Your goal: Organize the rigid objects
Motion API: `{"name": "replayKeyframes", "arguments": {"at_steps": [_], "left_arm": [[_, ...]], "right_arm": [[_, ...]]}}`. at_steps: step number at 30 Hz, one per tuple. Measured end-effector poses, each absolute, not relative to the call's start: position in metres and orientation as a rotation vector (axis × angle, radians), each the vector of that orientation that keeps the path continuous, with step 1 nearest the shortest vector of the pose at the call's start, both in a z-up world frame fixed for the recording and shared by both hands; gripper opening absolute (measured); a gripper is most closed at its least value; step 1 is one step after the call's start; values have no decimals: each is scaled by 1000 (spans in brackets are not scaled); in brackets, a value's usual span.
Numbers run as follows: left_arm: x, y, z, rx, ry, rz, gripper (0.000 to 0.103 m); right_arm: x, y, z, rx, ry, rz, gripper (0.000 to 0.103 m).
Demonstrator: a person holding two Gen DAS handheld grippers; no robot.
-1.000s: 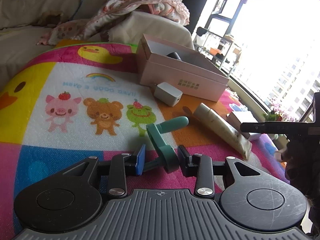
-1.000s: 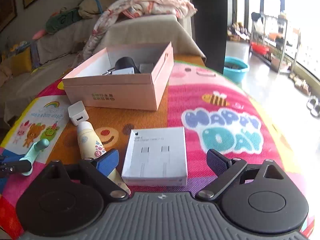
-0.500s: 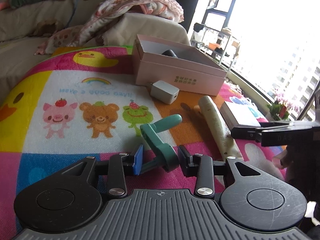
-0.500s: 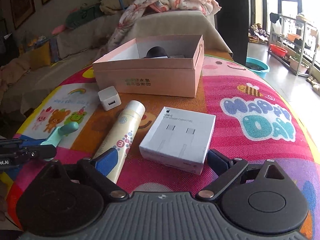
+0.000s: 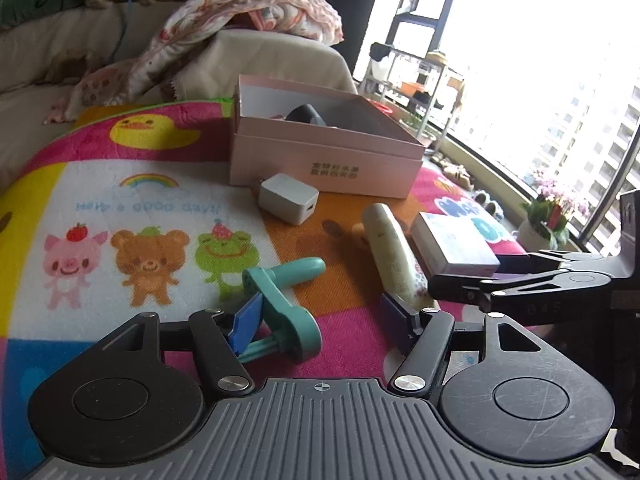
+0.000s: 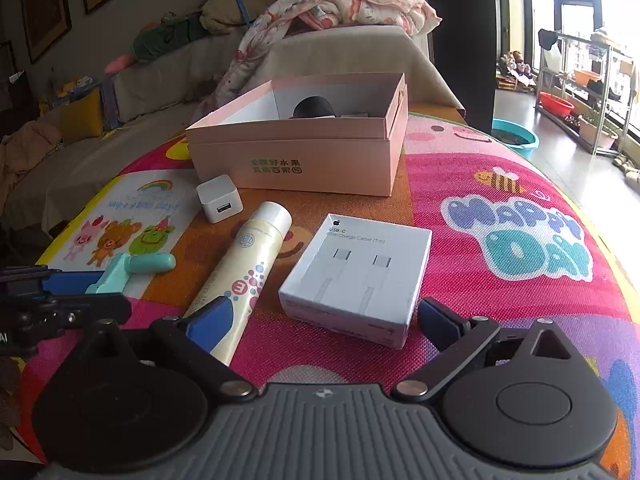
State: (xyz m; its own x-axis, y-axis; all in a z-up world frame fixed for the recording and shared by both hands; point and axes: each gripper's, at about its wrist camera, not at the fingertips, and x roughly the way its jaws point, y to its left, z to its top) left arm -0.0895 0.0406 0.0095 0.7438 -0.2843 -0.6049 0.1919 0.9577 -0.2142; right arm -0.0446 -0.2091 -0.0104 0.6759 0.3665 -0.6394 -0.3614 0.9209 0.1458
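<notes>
A teal crank-shaped handle [image 5: 280, 304] lies on the colourful play mat, between the fingers of my left gripper [image 5: 320, 316], which is open; its left pad is against the handle. It also shows in the right wrist view [image 6: 132, 268]. My right gripper [image 6: 320, 316] is open, its fingers on either side of the near edge of a white USB-C cable box [image 6: 356, 276]. A cream tube [image 6: 240, 280] lies left of that box, under the left finger. A white charger cube [image 6: 219, 204] sits before the open pink box [image 6: 304, 156], which holds a dark round object [image 6: 314, 107].
A sofa with a patterned blanket [image 6: 340, 4] stands behind the mat. The mat edge drops off to the right toward a floor with a teal basin [image 6: 516, 136] and shelves. My right gripper's side [image 5: 520, 284] shows in the left wrist view.
My left gripper has opened and released the teal handle, which now rests on the mat. My right gripper has shifted so the cable box and tube sit between its fingers.
</notes>
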Motion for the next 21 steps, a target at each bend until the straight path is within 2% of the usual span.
{"name": "replayKeyframes", "arguments": {"at_steps": [10,12,17,21], "left_arm": [[-50,19,3,-43,695,-224,69],[-47,16,1,-30,688,-221,62],[-53,13,0,34,667,-241,61],[-70,23,0,63,661,-263,61]], "right_arm": [[-45,-209,-11,7,716,406,99],[-45,-209,-11,7,717,406,99],[-46,-208,-9,-6,719,388,99],[-59,-202,10,-108,583,306,99]]}}
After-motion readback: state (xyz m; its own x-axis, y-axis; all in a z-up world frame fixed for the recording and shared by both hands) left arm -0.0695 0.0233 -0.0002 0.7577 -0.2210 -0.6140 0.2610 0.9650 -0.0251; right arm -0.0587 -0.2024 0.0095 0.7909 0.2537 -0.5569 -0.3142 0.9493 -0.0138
